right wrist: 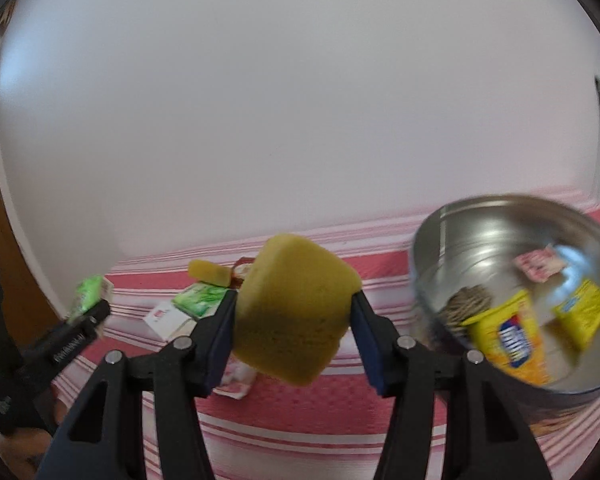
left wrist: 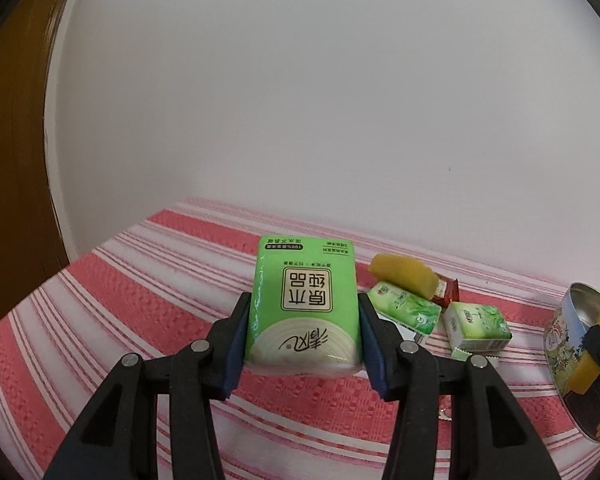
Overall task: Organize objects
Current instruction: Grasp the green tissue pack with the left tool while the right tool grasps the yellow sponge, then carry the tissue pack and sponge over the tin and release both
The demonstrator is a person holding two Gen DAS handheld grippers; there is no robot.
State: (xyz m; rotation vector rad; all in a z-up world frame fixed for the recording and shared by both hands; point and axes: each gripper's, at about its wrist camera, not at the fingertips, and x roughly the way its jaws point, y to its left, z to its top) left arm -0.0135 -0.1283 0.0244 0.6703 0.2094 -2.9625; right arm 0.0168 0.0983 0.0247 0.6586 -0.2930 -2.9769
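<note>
So the left gripper (left wrist: 302, 320) was clamped on a green tissue pack (left wrist: 304, 304), soft glossy plastic wrap, roughly brick-shaped with rounded corners, white label panel with dark characters on the face. Blue pads (left wrist: 236, 344) pressed flat on both of its long sides, and it was held up off the tablecloth (left wrist: 140, 288). That cloth was a woven, waffle-textured thing in red and white stripes against a plain white wall (left wrist: 300, 100).

The right gripper (right wrist: 294, 314) was squeezing a yellow sponge (right wrist: 296, 312), porous, chunky, curved on top and tilted, with the jaws biting into its sides. It hung just left of a round metal tin (right wrist: 432, 248), shiny bare steel inside and a printed outside wall as seen from the left wrist view. The right wrist view was blurry, but in the tin I counted two yellow packets (right wrist: 512, 340), one pinkish wrapper (right wrist: 540, 266) and something brown and stringy that I couldn't make out.

Still on the cloth: one more yellow sponge (left wrist: 404, 276), same spongy look, lying on top of a small red wrapper (left wrist: 448, 290), plus two little green-and-white sachets (left wrist: 406, 308) with crimped edges right beside it. So two sponges in all, one tissue pack, one tin
</note>
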